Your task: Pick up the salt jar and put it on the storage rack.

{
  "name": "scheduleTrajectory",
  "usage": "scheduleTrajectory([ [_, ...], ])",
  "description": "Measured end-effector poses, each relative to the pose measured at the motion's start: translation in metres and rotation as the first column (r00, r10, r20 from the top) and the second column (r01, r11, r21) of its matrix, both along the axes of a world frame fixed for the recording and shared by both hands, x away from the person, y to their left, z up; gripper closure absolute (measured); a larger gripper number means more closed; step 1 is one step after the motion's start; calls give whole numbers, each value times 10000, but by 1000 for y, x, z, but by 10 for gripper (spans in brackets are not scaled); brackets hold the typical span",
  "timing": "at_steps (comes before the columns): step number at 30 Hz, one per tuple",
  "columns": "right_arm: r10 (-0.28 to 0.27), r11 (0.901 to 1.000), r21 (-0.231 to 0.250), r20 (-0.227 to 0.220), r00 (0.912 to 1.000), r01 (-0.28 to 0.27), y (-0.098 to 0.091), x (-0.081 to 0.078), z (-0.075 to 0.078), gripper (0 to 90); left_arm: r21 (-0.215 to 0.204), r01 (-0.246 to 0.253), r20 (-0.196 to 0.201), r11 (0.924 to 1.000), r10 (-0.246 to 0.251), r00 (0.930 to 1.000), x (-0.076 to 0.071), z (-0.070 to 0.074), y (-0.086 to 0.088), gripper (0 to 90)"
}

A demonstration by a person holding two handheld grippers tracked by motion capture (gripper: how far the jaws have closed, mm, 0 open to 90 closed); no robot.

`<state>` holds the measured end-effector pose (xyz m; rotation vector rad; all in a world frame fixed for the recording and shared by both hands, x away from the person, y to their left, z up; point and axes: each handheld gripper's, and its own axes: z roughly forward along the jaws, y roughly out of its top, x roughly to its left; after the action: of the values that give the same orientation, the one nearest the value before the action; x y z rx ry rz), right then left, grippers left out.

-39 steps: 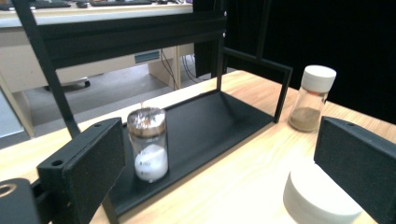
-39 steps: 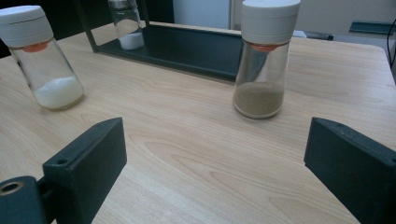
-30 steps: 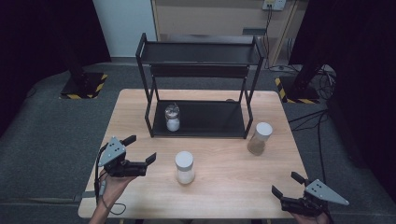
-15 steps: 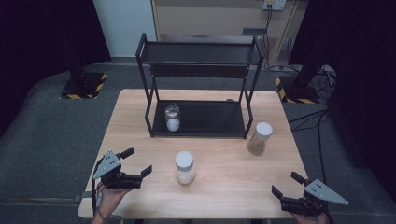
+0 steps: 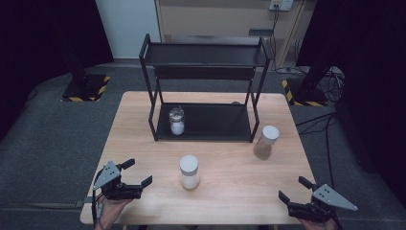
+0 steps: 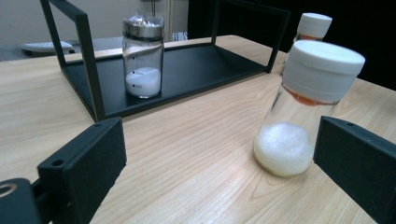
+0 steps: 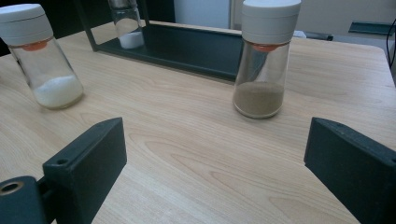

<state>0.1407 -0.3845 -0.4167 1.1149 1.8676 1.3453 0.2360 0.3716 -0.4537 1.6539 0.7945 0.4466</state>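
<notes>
1. High view: the left gripper [image 5: 136, 174] sits at the near left corner of the table [image 5: 230, 201], held in a hand [image 5: 109, 211], jaws spread and holding nothing. The white jar [image 5: 189, 171] stands upright on the table to its right, near but clear of the jaw tips. The right gripper [image 5: 295, 189] rests at the near right corner, jaws also parted and bare. The brown jar [image 5: 266, 142] stands upright beyond it and a little to its left, well apart, just outside the rack's [image 5: 206, 52] right front leg. A steel-lid jar [image 5: 176, 120] stands on the rack's lower shelf, at its left end.

2. Left gripper view: the left gripper [image 6: 219, 163] shows both black jaws wide apart with bare wood between them. The white jar [image 6: 306, 109], white-capped and part full of white powder, stands ahead and toward the right jaw, not between the jaws and not touching either. The steel-lid jar [image 6: 143, 56] stands farther off on the black shelf, behind the rack's front post. The brown jar's cap [image 6: 315, 24] peeks out behind the white jar.

3. Right gripper view: the right gripper [image 7: 215, 161] is likewise open, nothing in it. The brown jar [image 7: 265, 58] stands ahead, right of centre, clear of the jaws, with brown powder in its base. The white jar [image 7: 39, 56] stands far to the left. The rack [image 7: 187, 44] lies behind both.
</notes>
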Motion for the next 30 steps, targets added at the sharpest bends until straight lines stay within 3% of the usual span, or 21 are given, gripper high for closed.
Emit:
scheduleTrajectory([
  [6,25,10000,9,14,10000,-25,0,0,0,57,136,259,-203,9996,-257,9995,2,-5,4,14],
  [17,103,9999,-38,8,9999,-103,0,1,0,57,440,312,-171,9985,-305,9994,5,-7,6,14],
  [30,80,10000,-36,-1,10000,-80,0,2,0,57,317,262,-230,9992,-255,9994,5,-8,9,14],
])
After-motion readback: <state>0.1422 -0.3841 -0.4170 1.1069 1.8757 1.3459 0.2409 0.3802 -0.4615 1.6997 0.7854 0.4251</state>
